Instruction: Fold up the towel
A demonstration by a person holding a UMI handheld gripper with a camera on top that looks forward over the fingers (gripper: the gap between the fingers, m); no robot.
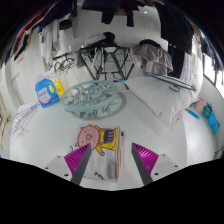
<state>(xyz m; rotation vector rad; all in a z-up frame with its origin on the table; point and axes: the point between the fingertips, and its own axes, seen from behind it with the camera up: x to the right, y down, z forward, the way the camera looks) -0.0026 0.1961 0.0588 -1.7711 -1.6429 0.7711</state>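
A white towel [100, 150] printed with a pink and yellow cartoon figure lies on the white table [160, 120]. It reaches from just ahead of my fingers back between them. Its right edge looks like a stacked, folded edge and runs straight down the middle of the gap. My gripper [112, 160] is open, with the magenta pads wide apart. The towel lies close to the left finger [80, 160], and a strip of bare table separates it from the right finger [145, 158]. Its near end is hidden below the fingers.
A grey wire rack-like object [90, 96] lies on the table beyond the towel. A blue and yellow item [48, 90] sits to the left and a blue item [205, 115] at the far right. A folding frame [108, 62] stands at the back.
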